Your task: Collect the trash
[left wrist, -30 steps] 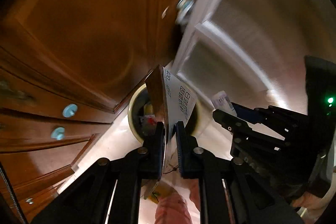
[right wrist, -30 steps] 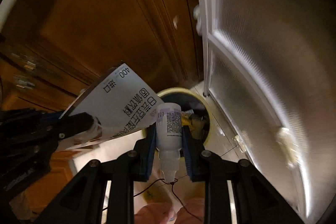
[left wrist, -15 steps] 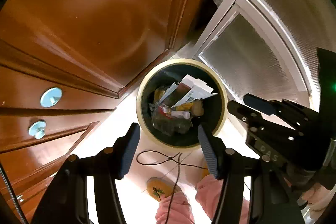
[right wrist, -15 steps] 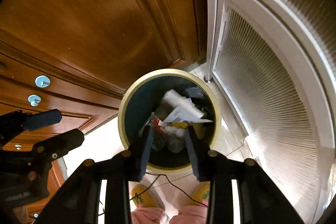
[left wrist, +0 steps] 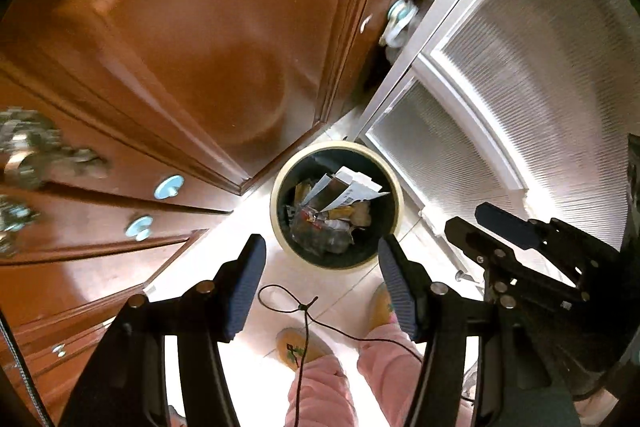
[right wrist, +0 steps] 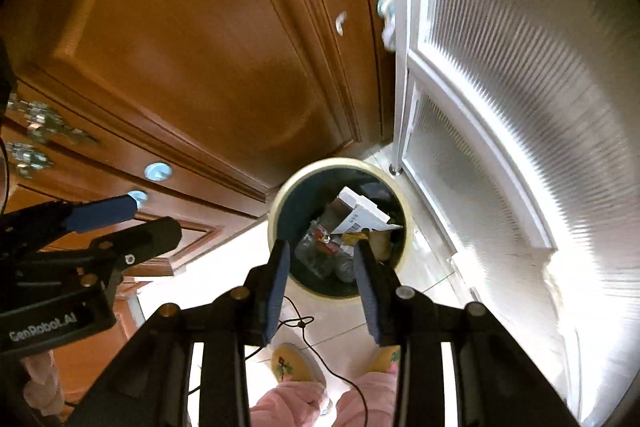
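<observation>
A round bin with a cream rim point(left wrist: 336, 145) point(right wrist: 332, 161) stands on the pale tiled floor, straight below both grippers. It holds several pieces of trash. A white printed paper carton point(left wrist: 356, 187) point(right wrist: 364, 213) lies on top of them. My left gripper point(left wrist: 320, 247) hangs above the bin's near edge, open, with nothing between its fingers. My right gripper point(right wrist: 322, 247) is also over the near rim, open and empty. Each gripper shows in the other's view: the right gripper point(left wrist: 480, 223) at the right, the left gripper point(right wrist: 132, 223) at the left.
Brown wooden cabinet doors point(left wrist: 200, 47) and drawers with round pale knobs point(left wrist: 169, 186) rise to the left. A white door with ribbed glass point(left wrist: 520, 75) stands to the right. A person's yellow slippers point(right wrist: 294, 363), pink trouser legs and a thin black cord point(left wrist: 304, 307) are below.
The left gripper let go of the paper carton and the right let go of a small white bottle; both fell into the bin. Both grippers stand open and have since risen.
</observation>
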Available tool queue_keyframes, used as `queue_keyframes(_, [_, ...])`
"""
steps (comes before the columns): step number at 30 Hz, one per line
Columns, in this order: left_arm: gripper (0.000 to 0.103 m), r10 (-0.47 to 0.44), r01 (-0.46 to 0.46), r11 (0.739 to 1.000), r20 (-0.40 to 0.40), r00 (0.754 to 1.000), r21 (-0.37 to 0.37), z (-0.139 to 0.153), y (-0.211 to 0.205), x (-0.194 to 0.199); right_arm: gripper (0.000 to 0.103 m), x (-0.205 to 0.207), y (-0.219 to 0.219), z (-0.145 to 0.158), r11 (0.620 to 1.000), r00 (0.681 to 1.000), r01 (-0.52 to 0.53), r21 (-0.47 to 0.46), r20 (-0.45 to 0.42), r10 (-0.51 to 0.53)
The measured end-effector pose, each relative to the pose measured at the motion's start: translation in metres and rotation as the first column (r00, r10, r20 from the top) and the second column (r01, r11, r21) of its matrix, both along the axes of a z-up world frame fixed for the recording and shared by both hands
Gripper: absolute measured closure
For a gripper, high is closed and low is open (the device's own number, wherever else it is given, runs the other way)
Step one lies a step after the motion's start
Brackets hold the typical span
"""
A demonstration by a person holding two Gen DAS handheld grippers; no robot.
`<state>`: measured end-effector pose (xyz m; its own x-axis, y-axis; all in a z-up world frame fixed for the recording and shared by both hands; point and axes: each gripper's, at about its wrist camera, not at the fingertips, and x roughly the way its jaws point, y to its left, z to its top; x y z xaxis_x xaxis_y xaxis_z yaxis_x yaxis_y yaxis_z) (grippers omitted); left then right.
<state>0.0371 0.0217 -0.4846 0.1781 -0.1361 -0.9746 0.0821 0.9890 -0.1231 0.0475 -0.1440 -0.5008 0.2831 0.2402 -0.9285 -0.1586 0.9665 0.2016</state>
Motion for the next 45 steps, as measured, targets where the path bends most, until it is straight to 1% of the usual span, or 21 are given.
queue_keyframes(6, [0.043,0.025,-0.025,0.999,0.026,0.999,0.023,0.066,0.004,-0.02,0.069,-0.02,-0.001,0.065,1.0,1.0,0.015,0.017,0.026,-0.015])
queue_keyframes(14, [0.042,0.039,-0.042,0.999,0.097,0.994,0.021,0.168,0.014,-0.048,0.069,-0.049,0.002,0.154,1.0,0.996,-0.008,0.005,0.094,0.008])
queue_keyframes(15, [0.041,0.043,-0.045,0.999,0.104,0.994,0.023,0.175,0.015,-0.05,0.069,-0.051,0.002,0.163,1.0,0.995,-0.01,0.005,0.101,0.01])
queue_keyframes(17, [0.041,0.057,-0.061,0.998,0.122,0.991,0.028,0.2,0.018,-0.056,0.069,-0.06,0.002,0.185,1.0,0.993,-0.014,0.004,0.121,0.013])
queue_keyframes(20, [0.041,0.072,-0.08,0.996,0.152,0.986,0.045,0.229,0.023,-0.062,0.065,-0.071,0.001,0.212,1.0,0.989,-0.009,0.004,0.146,0.009])
queue_keyframes(23, [0.041,0.09,-0.104,0.993,0.206,0.974,0.054,0.264,0.024,-0.07,0.065,-0.082,-0.002,0.24,1.0,0.985,0.0,0.02,0.173,-0.003])
queue_keyframes(26, [0.041,0.089,-0.111,0.992,0.271,0.958,0.068,0.303,0.024,-0.077,0.064,-0.092,-0.002,0.269,1.0,0.978,0.005,0.028,0.208,-0.01])
queue_keyframes(28, [0.041,0.084,-0.11,0.991,0.305,0.949,0.071,0.321,0.023,-0.082,0.064,-0.098,-0.005,0.29,1.0,0.969,0.005,0.02,0.248,-0.01])
queue_keyframes(30, [0.041,0.077,-0.108,0.991,0.341,0.937,0.073,0.344,0.022,-0.086,0.057,-0.104,-0.008,0.316,1.0,0.951,0.011,0.001,0.309,-0.011])
queue_keyframes(33, [0.041,0.073,-0.111,0.991,0.391,0.917,0.075,0.375,0.019,-0.094,0.051,-0.109,-0.011,0.345,1.0,0.93,0.026,-0.002,0.367,-0.023])
queue_keyframes(37, [0.041,0.072,-0.115,0.99,0.423,0.903,0.078,0.403,0.013,-0.098,0.05,-0.11,-0.017,0.383,0.999,0.907,0.048,0.011,0.417,-0.049])
queue_keyframes(41, [0.041,0.083,-0.115,0.992,0.449,0.89,0.044,0.428,0.006,-0.102,0.044,-0.113,-0.025,0.414,0.997,0.89,0.07,0.021,0.45,-0.072])
queue_keyframes(45, [0.041,0.079,-0.118,0.992,0.502,0.861,0.046,0.453,-0.006,-0.108,0.04,-0.116,-0.031,0.438,0.994,0.874,0.101,0.044,0.474,-0.11])
